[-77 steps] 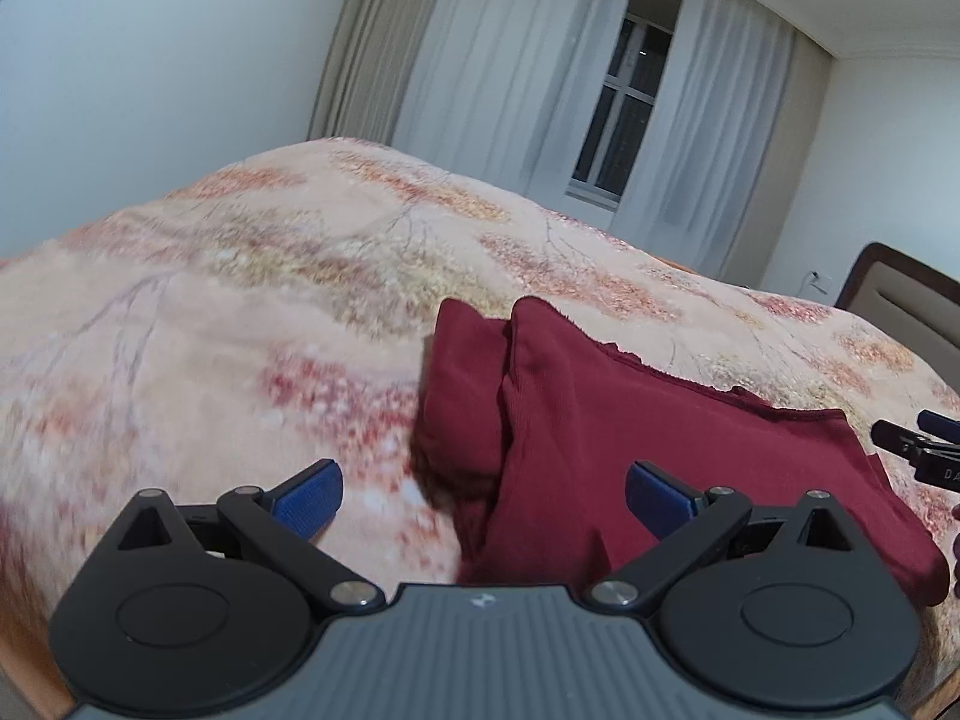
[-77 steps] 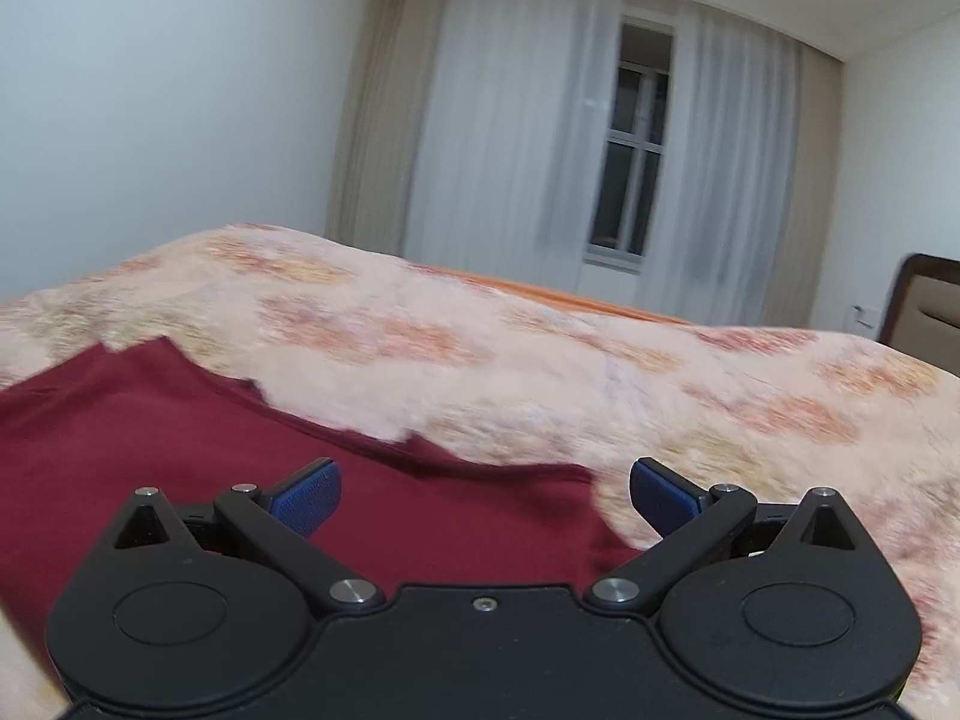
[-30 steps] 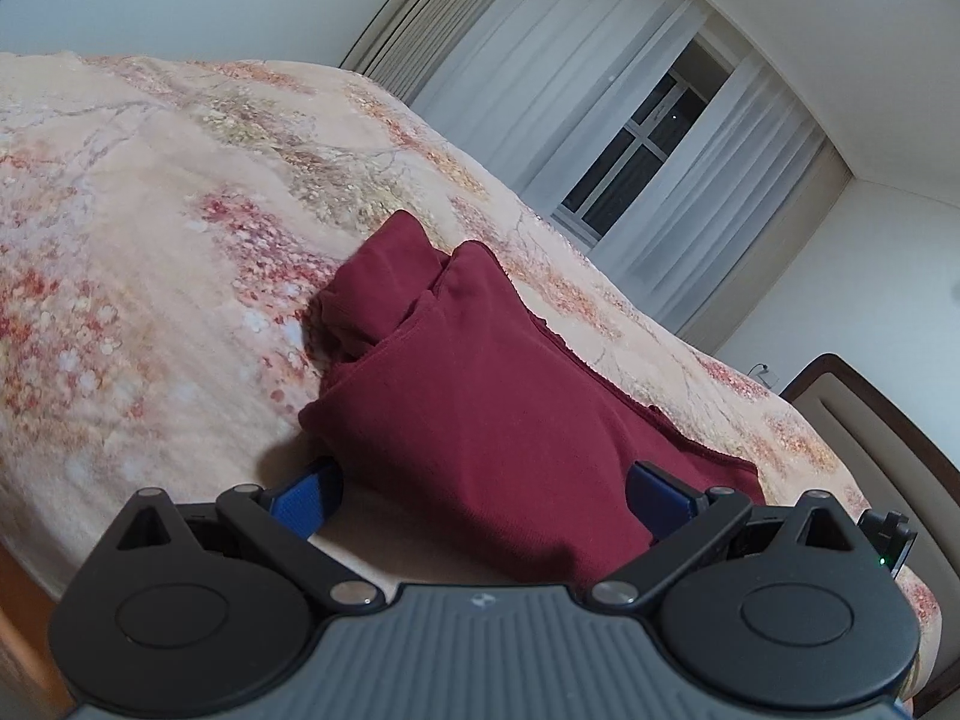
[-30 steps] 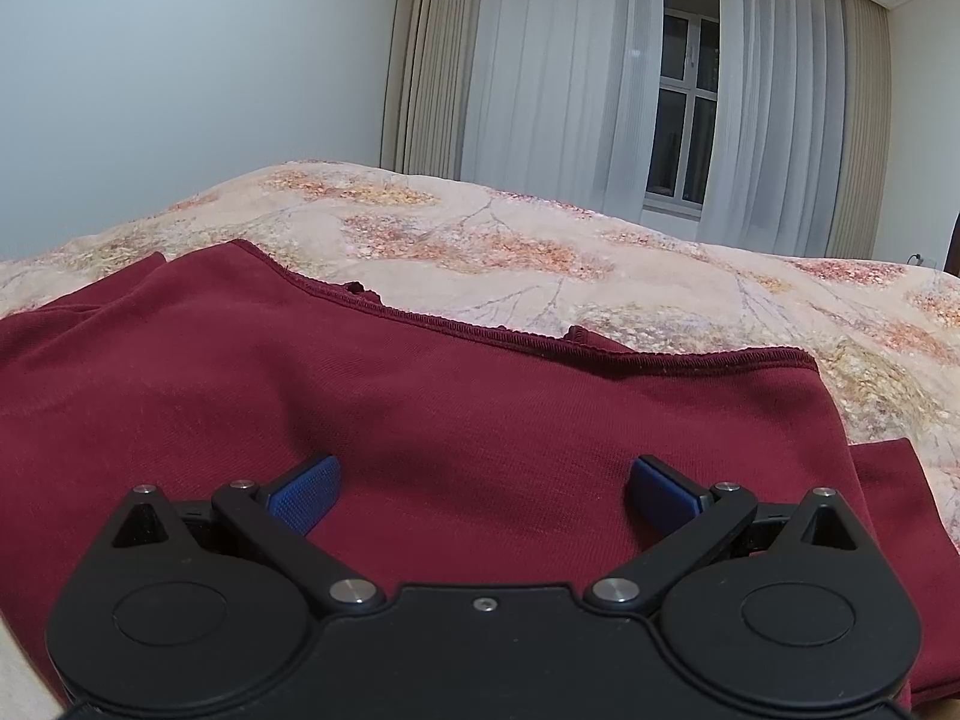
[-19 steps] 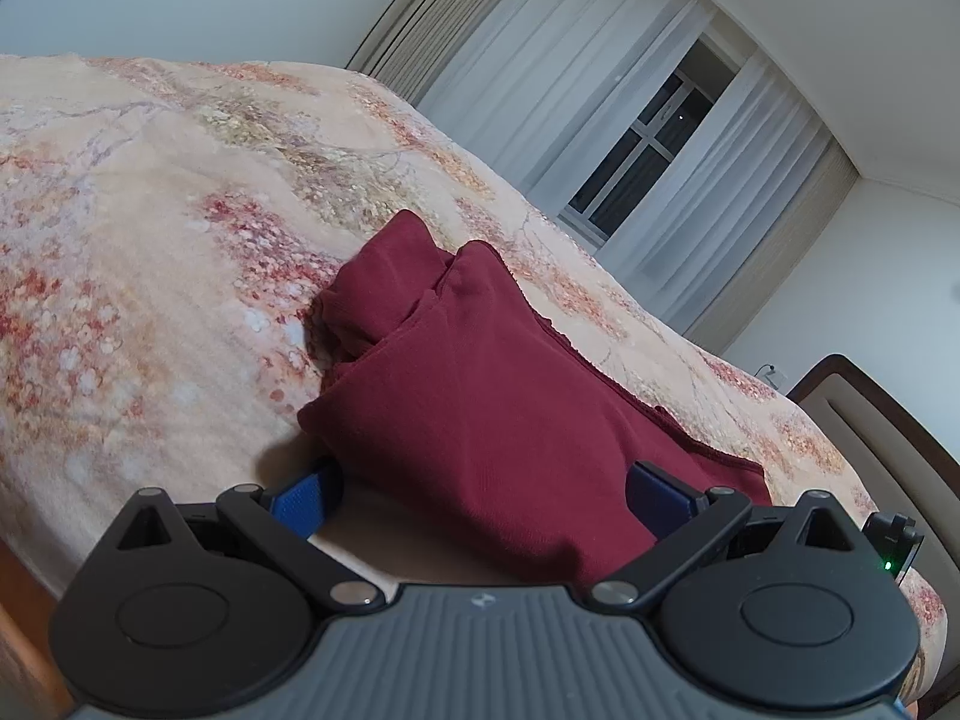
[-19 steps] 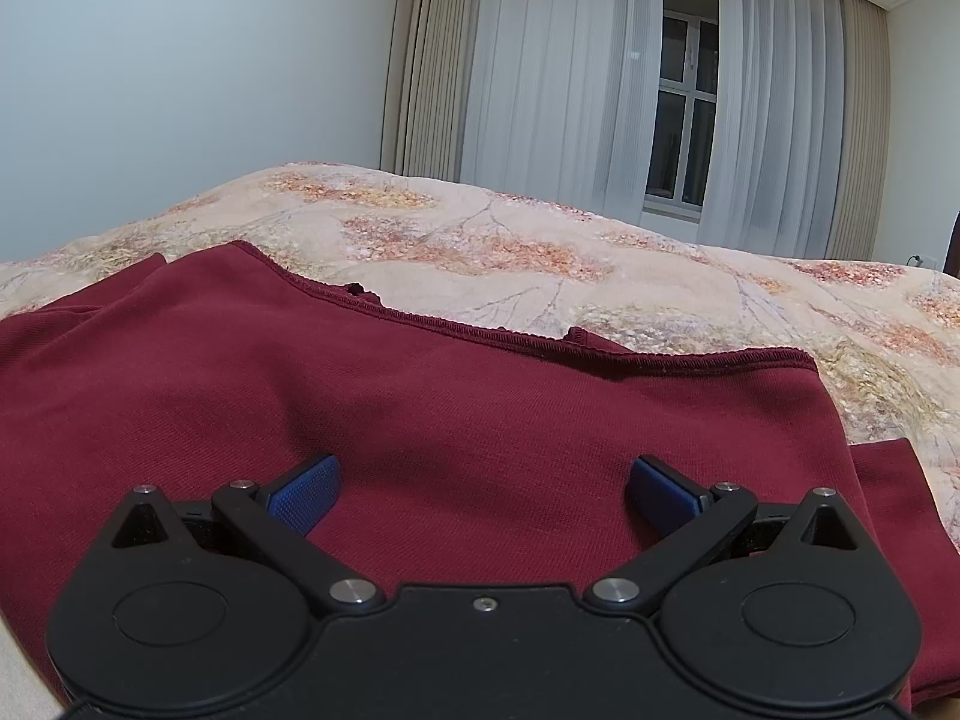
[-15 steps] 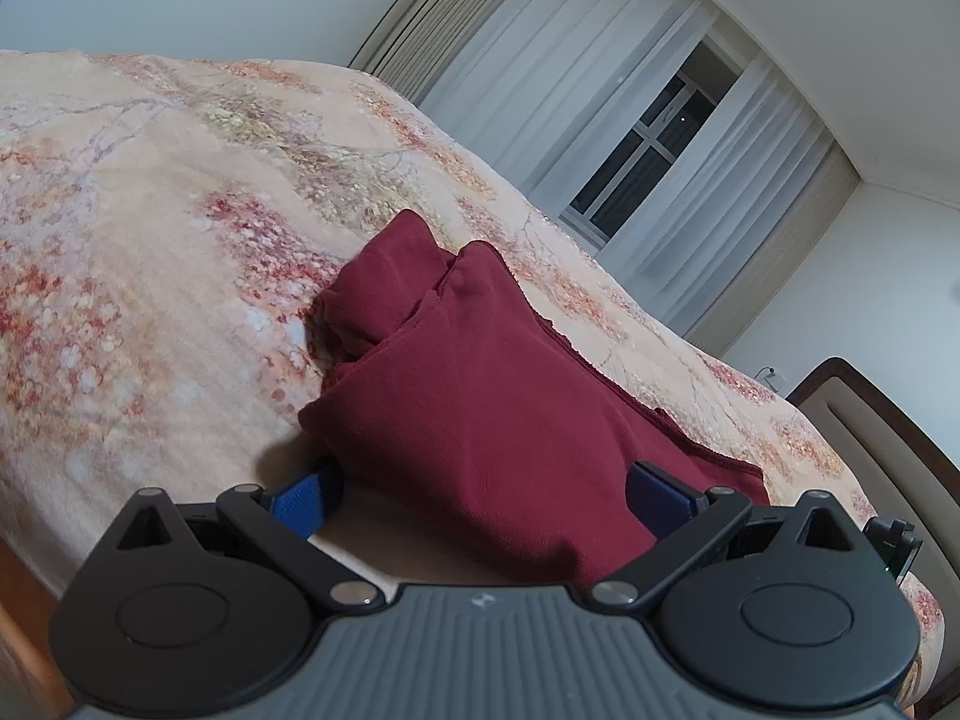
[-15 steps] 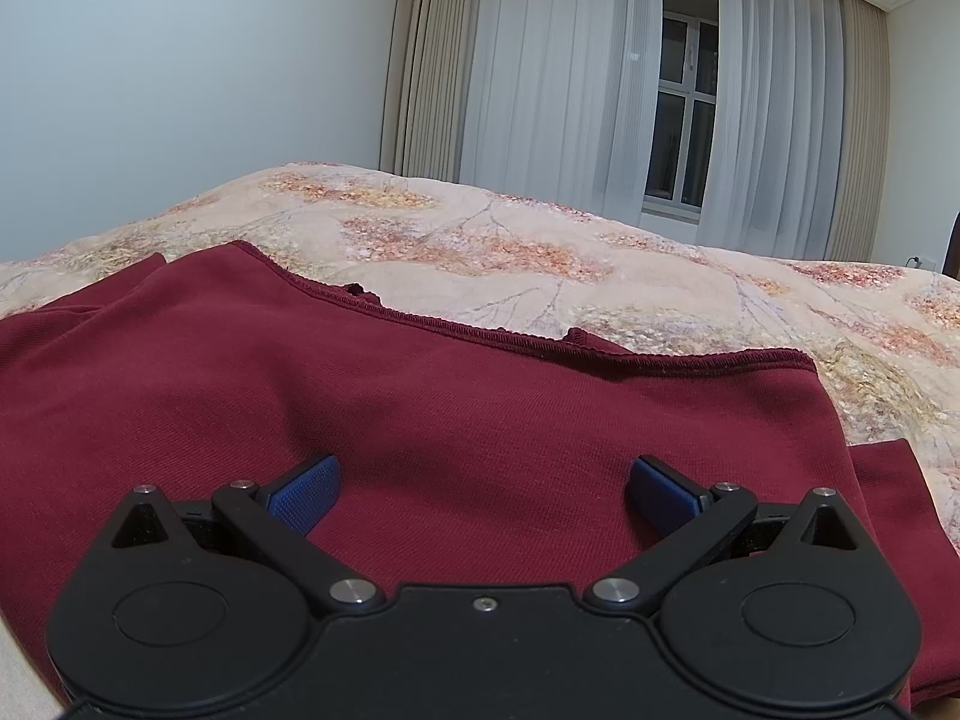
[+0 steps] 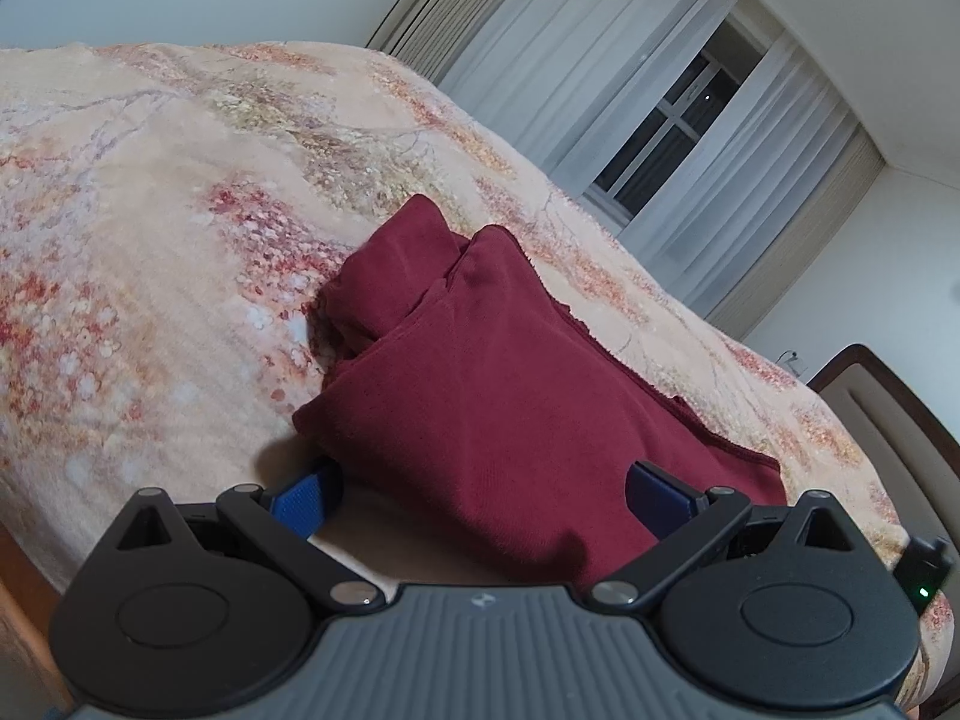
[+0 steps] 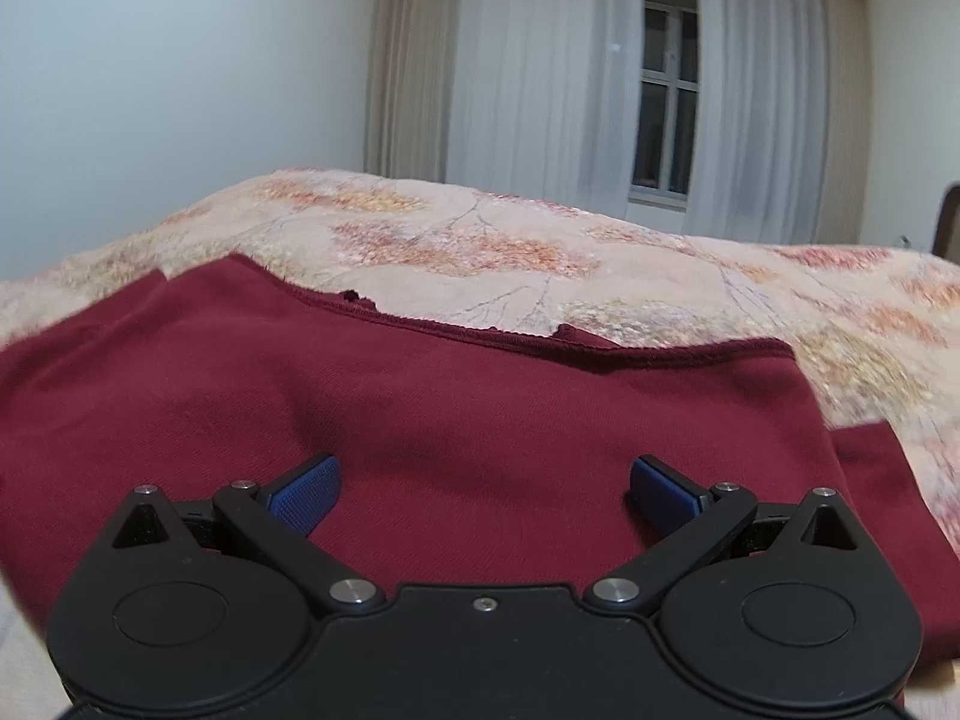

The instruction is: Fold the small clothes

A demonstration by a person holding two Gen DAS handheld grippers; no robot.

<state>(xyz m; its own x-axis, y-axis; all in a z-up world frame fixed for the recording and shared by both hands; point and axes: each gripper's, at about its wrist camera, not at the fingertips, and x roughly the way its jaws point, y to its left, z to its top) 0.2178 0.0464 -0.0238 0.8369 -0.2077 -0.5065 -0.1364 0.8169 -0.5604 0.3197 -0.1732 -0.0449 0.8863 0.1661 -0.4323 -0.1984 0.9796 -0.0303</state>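
Observation:
A dark red garment (image 9: 492, 396) lies partly folded on the bed, its bunched sleeve end at the far left. My left gripper (image 9: 480, 495) is open at the garment's near left corner, its blue fingertips (image 9: 303, 498) low on either side of the cloth edge, nothing pinched. In the right wrist view the same dark red garment (image 10: 480, 420) fills the foreground, hem running across. My right gripper (image 10: 483, 492) is open just above the cloth, blue pads spread wide. A small part of the right gripper (image 9: 924, 570) shows at the left wrist view's right edge.
A floral beige bedspread (image 9: 150, 228) covers the bed around the garment. A padded headboard (image 9: 888, 408) stands at the right. White curtains and a window (image 10: 666, 90) are behind the bed. The bed's near edge (image 9: 18, 600) drops off at the lower left.
The right wrist view has shifted slightly, with motion blur at the edges; the garment sits a little lower in it. The left gripper has stayed in place, both stay open.

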